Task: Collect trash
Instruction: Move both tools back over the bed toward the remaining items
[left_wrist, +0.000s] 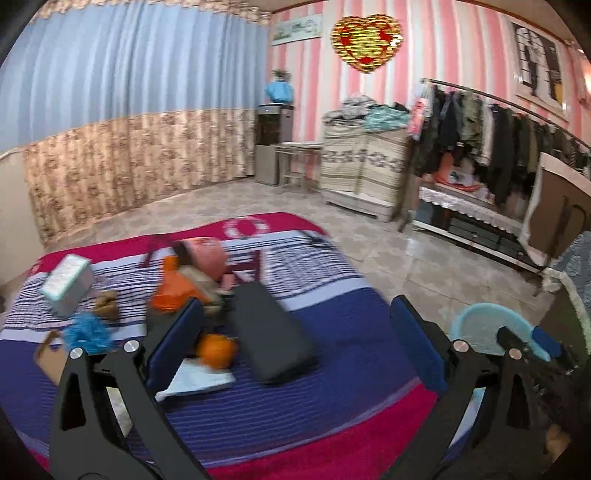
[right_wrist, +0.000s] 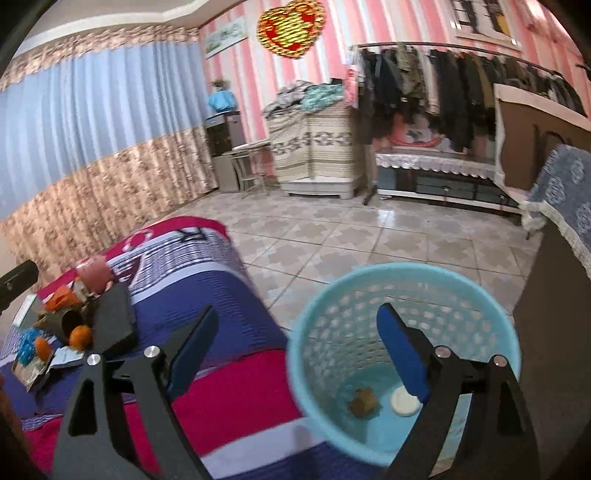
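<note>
Both grippers empty over bed and bin
Right gripper gapes above the bin, only its view showing brown scrap and white disc inside; left gripper spread wide, facing litter on the bed

no word, number or brand name can be read with any certainty in either view; both are blurred.

the bedspread carries large white letter-like shapes on its red far end, one of them round like an "o", but they spell nothing legible. the same shapes show in the right wrist view on the bedspread, just as unclear.

the red and gold heart ornament on the striped wall has a gold figure at its middle, too smeared to tell whether it is a character.

the long framed picture beside it shows only pale marks.

the pale box on the bed bears a fine print pattern, unreadable.
</note>
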